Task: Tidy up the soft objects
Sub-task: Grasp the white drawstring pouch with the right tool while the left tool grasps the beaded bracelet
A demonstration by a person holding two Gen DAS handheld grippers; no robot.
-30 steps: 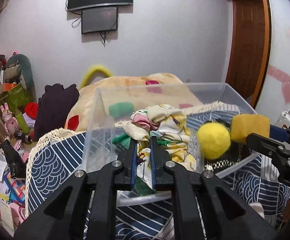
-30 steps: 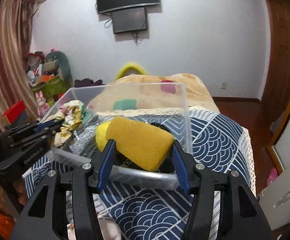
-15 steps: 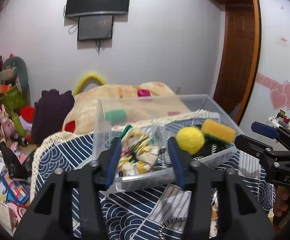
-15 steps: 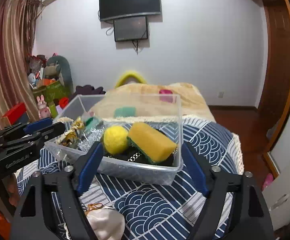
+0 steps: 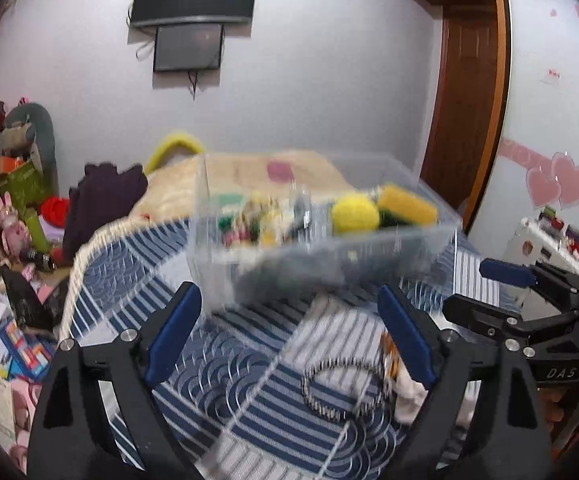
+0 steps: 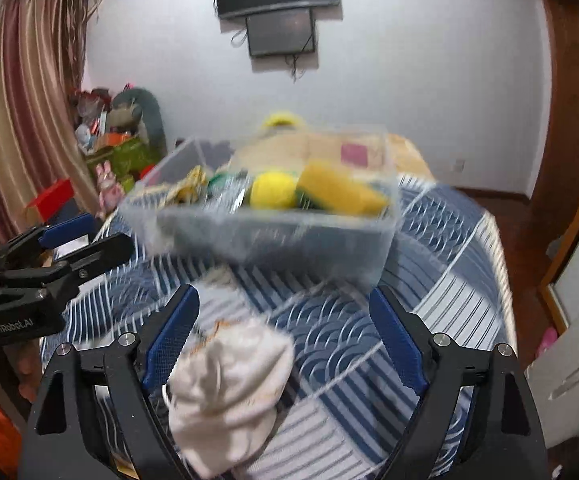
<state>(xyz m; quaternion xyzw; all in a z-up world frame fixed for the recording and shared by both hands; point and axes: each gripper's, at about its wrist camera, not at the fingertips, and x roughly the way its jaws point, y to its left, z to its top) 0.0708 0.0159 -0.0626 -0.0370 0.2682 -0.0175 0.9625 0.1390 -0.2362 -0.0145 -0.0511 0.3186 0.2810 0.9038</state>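
Several soft items lay inside the clear plastic bin [image 6: 273,216]: a yellow pom-pom ball [image 6: 272,189], a yellow sponge [image 6: 341,192] to its right, and a patterned cloth [image 6: 187,184] at the left end. The bin stood on the far part of the blue patterned surface [image 6: 429,280]. Two items were outside it, on the near part of the surface: a white cloth bundle [image 6: 225,388] and a beaded loop [image 5: 341,388] just left of it in the left wrist view.

The right claw [image 6: 285,344] was wide and empty, with the white bundle lying between its fingers, closer to the left one. The left claw [image 5: 289,340] was likewise wide and held nothing; the beaded loop lay ahead of it, near its right finger. Both views were blurred, so fine contact could not be judged.

Assessment: sorting was partly complete, and the step in hand appeared to be collecting the next item. The next move would require lowering the right claw over the white bundle, closing on a thick fold, then carrying it over the bin's near wall.
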